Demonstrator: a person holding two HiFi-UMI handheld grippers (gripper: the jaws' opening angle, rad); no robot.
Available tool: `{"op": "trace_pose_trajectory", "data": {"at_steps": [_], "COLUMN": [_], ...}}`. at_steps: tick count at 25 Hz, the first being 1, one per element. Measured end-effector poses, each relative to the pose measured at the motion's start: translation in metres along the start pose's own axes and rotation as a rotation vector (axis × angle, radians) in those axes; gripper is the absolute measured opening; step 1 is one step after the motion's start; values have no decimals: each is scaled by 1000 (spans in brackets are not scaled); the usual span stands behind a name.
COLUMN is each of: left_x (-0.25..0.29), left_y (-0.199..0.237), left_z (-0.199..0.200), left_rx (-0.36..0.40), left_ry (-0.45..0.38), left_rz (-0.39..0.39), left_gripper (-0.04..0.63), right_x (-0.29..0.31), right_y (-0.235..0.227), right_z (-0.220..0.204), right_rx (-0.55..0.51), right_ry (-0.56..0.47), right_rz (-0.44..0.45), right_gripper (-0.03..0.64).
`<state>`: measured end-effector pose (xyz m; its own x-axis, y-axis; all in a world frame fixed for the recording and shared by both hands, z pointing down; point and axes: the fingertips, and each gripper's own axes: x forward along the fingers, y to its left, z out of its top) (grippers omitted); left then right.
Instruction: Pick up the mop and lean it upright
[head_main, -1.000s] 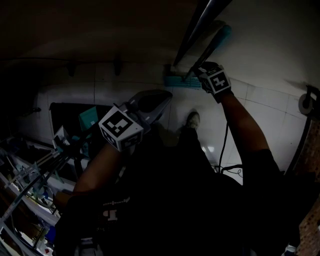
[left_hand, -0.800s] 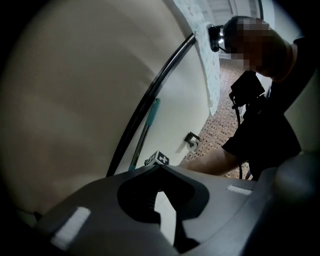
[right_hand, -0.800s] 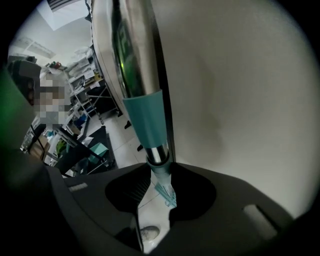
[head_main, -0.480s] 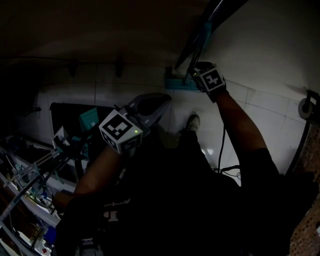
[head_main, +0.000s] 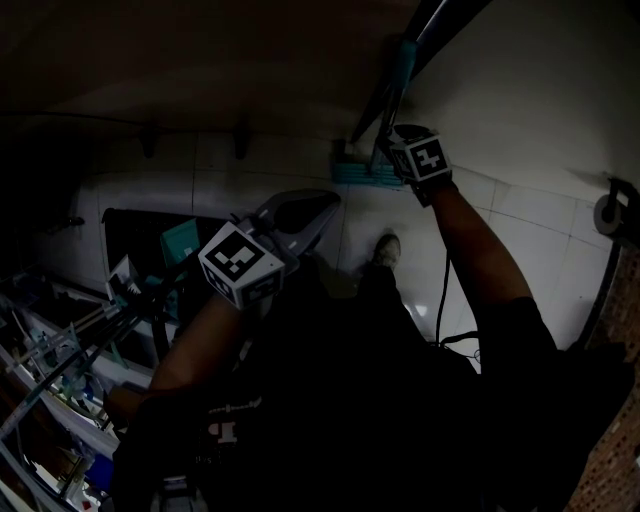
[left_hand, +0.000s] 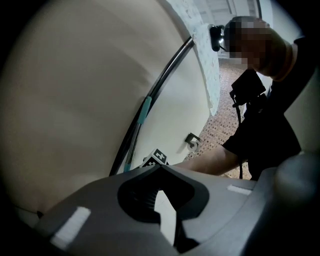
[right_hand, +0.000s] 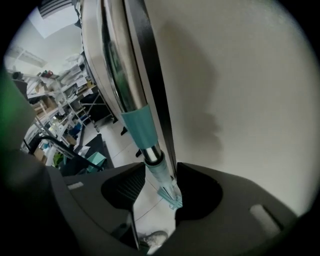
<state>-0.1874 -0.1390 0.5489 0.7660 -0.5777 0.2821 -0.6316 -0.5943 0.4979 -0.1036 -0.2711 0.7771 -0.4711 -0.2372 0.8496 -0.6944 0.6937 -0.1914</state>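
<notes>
Against the wall (right_hand: 240, 75) we see the mop (right_hand: 136, 125) leaning upright, its head seemingly on the floor (head_main: 540, 235) at the wall's foot. Our right gripper (right_hand: 156, 187) is opening around it, and our left gripper (left_hand: 158, 170) is closed and empty.

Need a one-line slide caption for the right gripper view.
Right gripper, jaws opening, with the mop handle between them, upright by the white wall.
</notes>
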Motion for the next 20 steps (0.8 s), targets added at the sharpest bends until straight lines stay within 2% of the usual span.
{"op": "trace_pose_trajectory", "data": {"at_steps": [6,10,20], "left_x": [-8,-15,-27], "left_y": [-11,-22,-69], "left_z": [12,30,109], "left_rx": [30,60,159], "left_ry": [-22,-46,-151], "left_rz": [-6,-5,-20], "left_gripper": [0,0,0], "right_x": [-36,-80,-254], "right_y": [5,3,28], "right_z": [0,0,48], "right_rx": [17,47,-30], "right_ry": [-45,-123,-391], "right_rz": [-4,-20,-41], "right_gripper": [222,220,166]}}
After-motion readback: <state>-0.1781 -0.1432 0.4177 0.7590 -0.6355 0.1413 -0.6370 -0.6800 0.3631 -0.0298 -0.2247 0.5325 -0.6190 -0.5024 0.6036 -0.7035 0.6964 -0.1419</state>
